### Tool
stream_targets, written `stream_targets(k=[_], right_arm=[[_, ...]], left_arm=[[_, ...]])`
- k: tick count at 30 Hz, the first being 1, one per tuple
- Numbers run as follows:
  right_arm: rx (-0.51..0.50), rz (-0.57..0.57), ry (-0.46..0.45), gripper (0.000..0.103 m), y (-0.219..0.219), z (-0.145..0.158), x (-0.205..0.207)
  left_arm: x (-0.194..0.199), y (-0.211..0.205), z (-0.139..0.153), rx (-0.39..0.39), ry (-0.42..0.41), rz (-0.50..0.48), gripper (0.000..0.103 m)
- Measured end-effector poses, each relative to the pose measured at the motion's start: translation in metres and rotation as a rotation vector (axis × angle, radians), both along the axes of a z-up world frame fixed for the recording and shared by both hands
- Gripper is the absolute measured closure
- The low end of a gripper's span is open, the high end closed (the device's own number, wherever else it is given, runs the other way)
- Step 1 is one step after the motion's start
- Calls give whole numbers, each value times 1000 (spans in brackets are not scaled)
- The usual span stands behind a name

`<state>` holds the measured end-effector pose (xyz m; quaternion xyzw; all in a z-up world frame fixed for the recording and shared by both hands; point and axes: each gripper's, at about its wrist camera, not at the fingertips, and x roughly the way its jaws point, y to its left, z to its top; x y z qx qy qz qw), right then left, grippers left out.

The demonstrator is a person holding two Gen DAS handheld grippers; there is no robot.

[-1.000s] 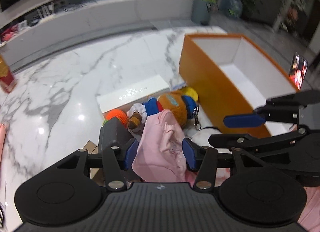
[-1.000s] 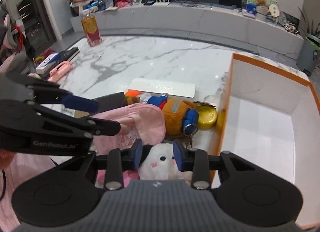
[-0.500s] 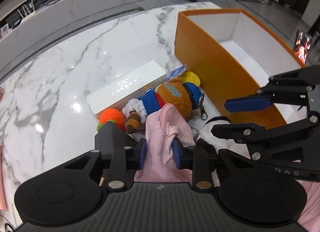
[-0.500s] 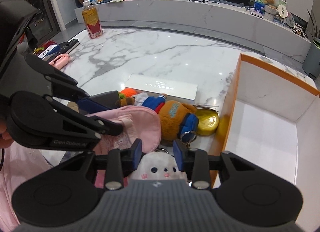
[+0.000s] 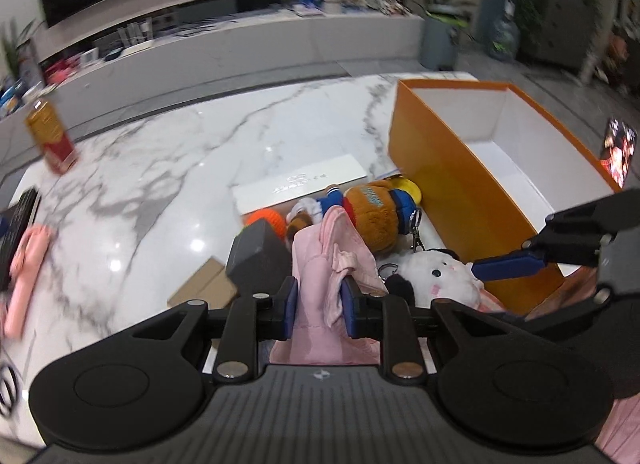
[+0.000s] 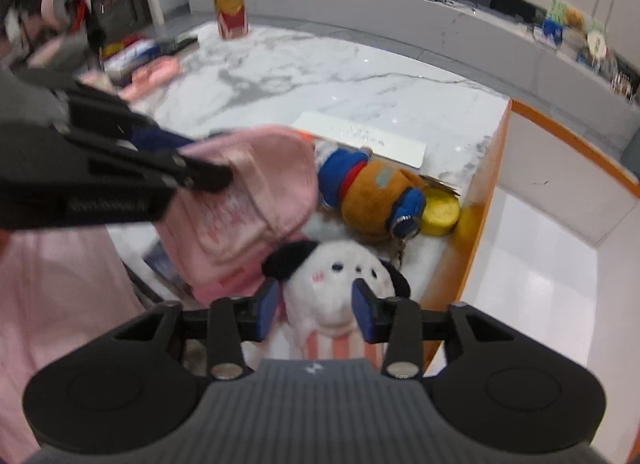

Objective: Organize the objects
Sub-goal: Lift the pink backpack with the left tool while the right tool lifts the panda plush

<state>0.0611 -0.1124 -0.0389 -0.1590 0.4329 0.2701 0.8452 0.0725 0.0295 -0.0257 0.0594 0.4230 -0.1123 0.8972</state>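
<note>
1. Two claws are loaded: left claw [image 5: 318, 306] grips the pink cap [image 5: 332, 264], lifted above the desk [image 5: 160, 168].
2. Right claw [image 6: 316, 310] clasps the white plush [image 6: 340, 280] beside the orange box [image 5: 448, 180].

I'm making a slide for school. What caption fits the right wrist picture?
Right gripper hugs a white plush puppy beside the orange box while the left gripper lifts a pink bag.

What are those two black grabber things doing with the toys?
They are tidying toys on the marble table. The left gripper is pinching a pink cloth. The right gripper is around a white plush puppy. An open orange box sits beside them, with nothing visible inside.
</note>
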Motion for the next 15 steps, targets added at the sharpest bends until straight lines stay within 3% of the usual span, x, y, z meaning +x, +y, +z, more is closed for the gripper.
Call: stream_targets(k=[8, 11, 15], right_arm=[[-253, 61, -126, 39, 31, -33, -8], [-301, 69, -154, 31, 36, -41, -4], [-348, 64, -183, 30, 41, -47, -2]], left_arm=[[-15, 10, -10, -50, -11, 87, 76], [-17, 12, -13, -59, -5, 92, 76], [-18, 12, -14, -65, 0, 91, 76]])
